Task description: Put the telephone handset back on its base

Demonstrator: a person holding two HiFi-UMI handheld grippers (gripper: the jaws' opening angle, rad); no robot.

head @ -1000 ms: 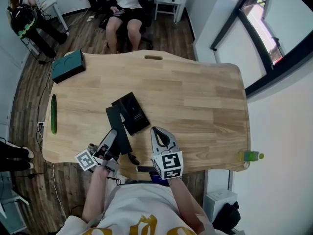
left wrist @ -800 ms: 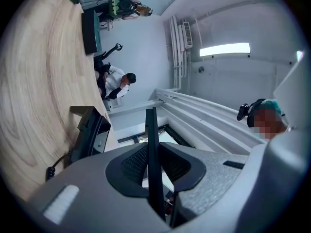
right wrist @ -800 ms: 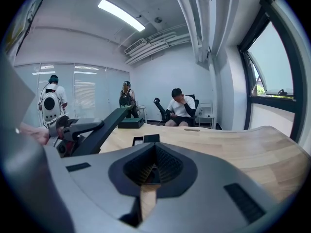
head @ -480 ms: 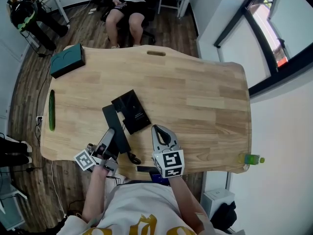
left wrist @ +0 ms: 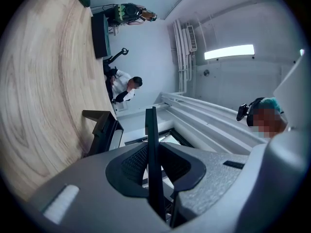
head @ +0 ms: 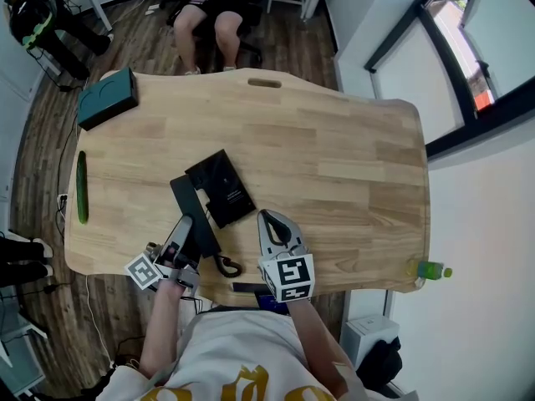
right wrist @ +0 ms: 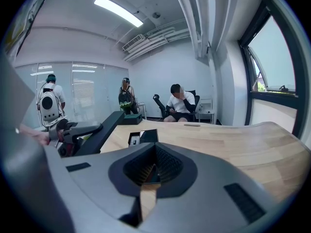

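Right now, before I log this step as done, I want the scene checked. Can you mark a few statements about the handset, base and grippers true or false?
1. The left gripper is shut on the handset. True.
2. The handset rests on the base. False: it is beside the base, held in the left gripper.
3. The right gripper grips the base. False: its jaws are together on nothing, short of the base.
4. A cucumber lies near the table's left edge. True.
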